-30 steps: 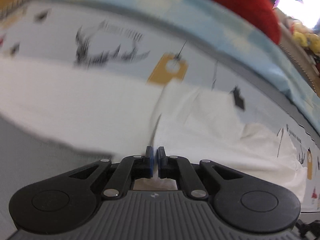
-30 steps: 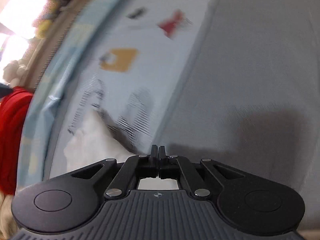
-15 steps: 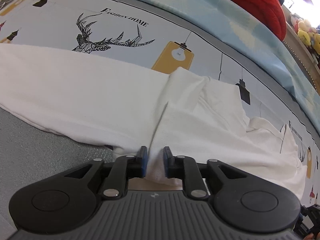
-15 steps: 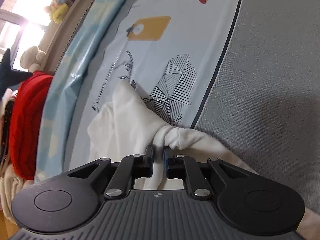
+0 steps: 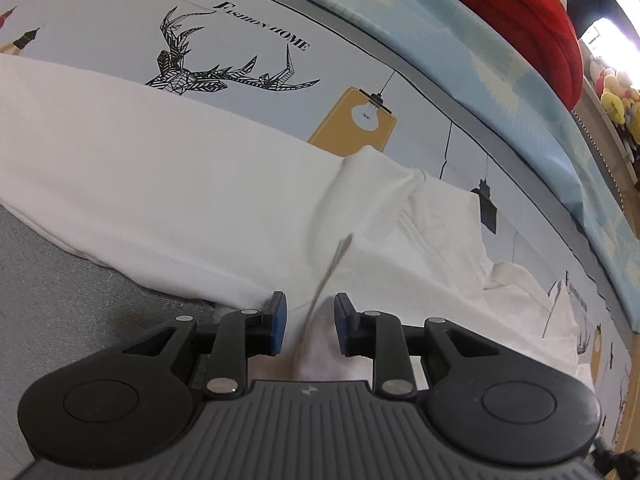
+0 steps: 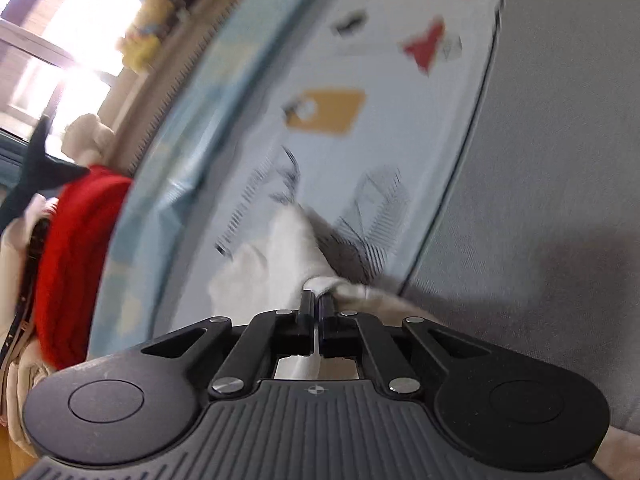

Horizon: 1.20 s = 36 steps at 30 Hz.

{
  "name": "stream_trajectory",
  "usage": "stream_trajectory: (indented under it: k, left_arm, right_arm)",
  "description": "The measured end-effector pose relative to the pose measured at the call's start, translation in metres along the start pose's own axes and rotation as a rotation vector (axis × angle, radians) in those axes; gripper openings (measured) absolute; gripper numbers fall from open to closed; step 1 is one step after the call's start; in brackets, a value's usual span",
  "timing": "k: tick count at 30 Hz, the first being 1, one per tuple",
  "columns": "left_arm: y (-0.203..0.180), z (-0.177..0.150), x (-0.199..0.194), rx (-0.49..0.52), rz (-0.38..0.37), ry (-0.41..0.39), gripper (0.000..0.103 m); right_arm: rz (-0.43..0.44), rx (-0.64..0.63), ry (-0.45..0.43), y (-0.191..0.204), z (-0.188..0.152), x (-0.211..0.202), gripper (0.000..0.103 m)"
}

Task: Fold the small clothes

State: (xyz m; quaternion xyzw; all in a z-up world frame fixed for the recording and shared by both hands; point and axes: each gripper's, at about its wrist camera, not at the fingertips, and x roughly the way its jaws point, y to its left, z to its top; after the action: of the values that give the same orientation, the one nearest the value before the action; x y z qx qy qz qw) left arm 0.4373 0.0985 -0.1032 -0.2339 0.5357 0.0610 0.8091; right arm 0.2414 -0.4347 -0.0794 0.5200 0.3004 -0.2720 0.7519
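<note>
Lifted my right claw (image 6: 319, 304) w/ white shirt (image 6: 280, 256) clamped; left claw (image 5: 309, 314) opening, shirt fold between pads, bedsheet (image 5: 248, 12) at 12.

Soft matt white cloth garment (image 5: 208, 184) lies on smooth printed sheet (image 5: 120, 32) beside coarse grey woven fabric (image 5: 60, 304).

Bright window (image 6: 60, 40) glare; right view motion-blurred, perhaps overexposed; edges bend fisheye-style.

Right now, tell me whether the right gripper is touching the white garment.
Touching. The right wrist view shows the right gripper with jaws shut on a bunched fold of the white garment.
</note>
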Motion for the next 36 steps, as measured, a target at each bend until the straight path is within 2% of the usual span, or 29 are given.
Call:
stream_trajectory:
  k: [3,5,7,9,11,12,14,16,17,19,20,22,23,24,27,29,31,33,36]
  left_arm:
    - [-0.01,-0.002,-0.004,0.046,0.003,-0.022,0.028]
    - [-0.015,-0.004,-0.007,0.065,-0.025,-0.024,0.028]
    - [-0.021,-0.006,-0.008,0.075,-0.049,-0.022,0.028]
    - [-0.025,-0.009,-0.009,0.08,-0.066,-0.018,0.028]
    - [-0.028,-0.012,-0.008,0.082,-0.084,-0.007,0.028]
    - [-0.028,-0.013,-0.007,0.082,-0.087,0.002,0.028]
    - [-0.025,-0.015,-0.001,0.078,-0.072,0.026,0.028]
    - [-0.02,-0.017,0.007,0.067,-0.04,0.06,0.028]
    - [-0.016,-0.017,0.01,0.058,-0.026,0.075,0.028]
    - [-0.012,-0.016,0.01,0.047,-0.015,0.079,0.028]
    - [-0.01,-0.015,0.008,0.05,-0.019,0.074,0.028]
    - [-0.009,-0.014,0.006,0.056,-0.039,0.066,0.028]
    - [-0.008,-0.015,0.008,0.063,-0.044,0.076,0.028]
    - [-0.006,-0.016,0.013,0.072,-0.033,0.096,0.027]
    - [0.001,-0.017,0.014,0.074,-0.036,0.111,0.025]
    - [0.008,-0.011,0.003,0.06,-0.049,0.077,0.025]
    - [0.016,-0.001,-0.011,0.064,-0.035,0.008,0.025]
    - [0.033,0.009,-0.022,0.046,0.002,-0.049,0.025]
    - [0.067,0.024,-0.034,0.016,0.066,-0.11,0.025]
  right_arm:
    - [-0.191,0.063,0.086,-0.021,0.001,0.018,0.001]
    - [-0.266,0.067,0.058,-0.026,0.0,0.014,0.005]
    - [-0.228,-0.034,-0.018,-0.01,-0.001,0.002,0.005]
    - [-0.116,-0.137,-0.079,0.011,-0.004,-0.007,0.006]
    - [0.02,-0.212,-0.04,0.024,-0.008,-0.001,0.008]
    - [0.043,-0.224,-0.015,0.026,-0.01,0.006,0.01]
    - [-0.009,-0.232,0.044,0.021,-0.012,0.025,0.014]
    - [-0.144,-0.201,0.126,0.004,-0.012,0.048,0.016]
    - [-0.183,-0.151,0.152,-0.008,-0.012,0.053,0.015]
    - [-0.189,-0.111,0.149,-0.011,-0.013,0.051,0.018]
    - [-0.198,-0.164,0.135,-0.001,-0.015,0.047,0.023]
    - [-0.181,-0.266,0.083,0.02,-0.019,0.043,0.024]
    - [-0.164,-0.288,0.072,0.024,-0.023,0.04,0.028]
    - [-0.167,-0.287,0.082,0.026,-0.024,0.045,0.034]
    - [-0.227,-0.152,0.179,0.014,-0.025,0.052,0.035]
    - [-0.232,-0.11,0.212,0.013,-0.034,0.048,0.036]
    - [-0.204,-0.142,0.223,0.027,-0.043,0.044,0.036]
    - [-0.16,-0.194,0.22,0.04,-0.051,0.039,0.036]
    - [-0.146,-0.323,0.172,0.066,-0.056,0.036,0.036]
